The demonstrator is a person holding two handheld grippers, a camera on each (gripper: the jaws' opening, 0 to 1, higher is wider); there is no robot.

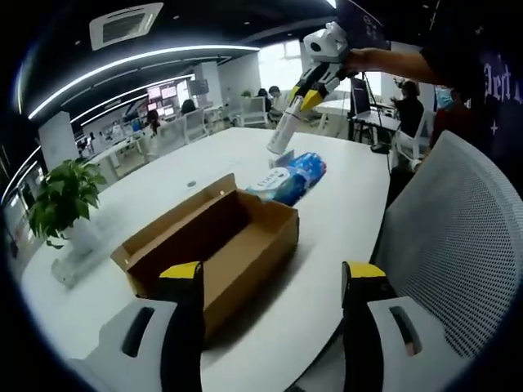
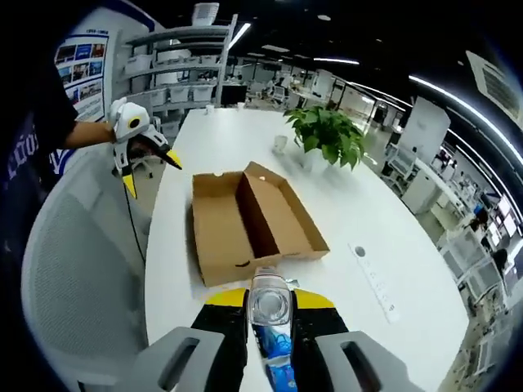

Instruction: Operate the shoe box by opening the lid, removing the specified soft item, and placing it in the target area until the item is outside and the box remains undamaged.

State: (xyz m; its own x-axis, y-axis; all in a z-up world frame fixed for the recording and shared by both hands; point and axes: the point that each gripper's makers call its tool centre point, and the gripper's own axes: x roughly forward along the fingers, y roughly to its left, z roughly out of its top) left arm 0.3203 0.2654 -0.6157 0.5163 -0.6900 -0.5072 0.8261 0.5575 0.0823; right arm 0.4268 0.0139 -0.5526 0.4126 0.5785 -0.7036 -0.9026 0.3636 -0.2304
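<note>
Right gripper view: the right claw (image 2: 270, 327) is clamped on the blue soft pack (image 2: 272, 347), lifted clear of the open, empty box (image 2: 249, 224) for setting on the white surface (image 2: 384, 237). Left claw (image 1: 274, 282) hangs wide open, holding nothing, near the box.

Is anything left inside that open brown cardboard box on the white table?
The open brown cardboard shoe box looks empty: its bare floor shows. The near corner behind its wall is hidden. The blue-and-white soft pack is outside, gripped in the right gripper.
</note>
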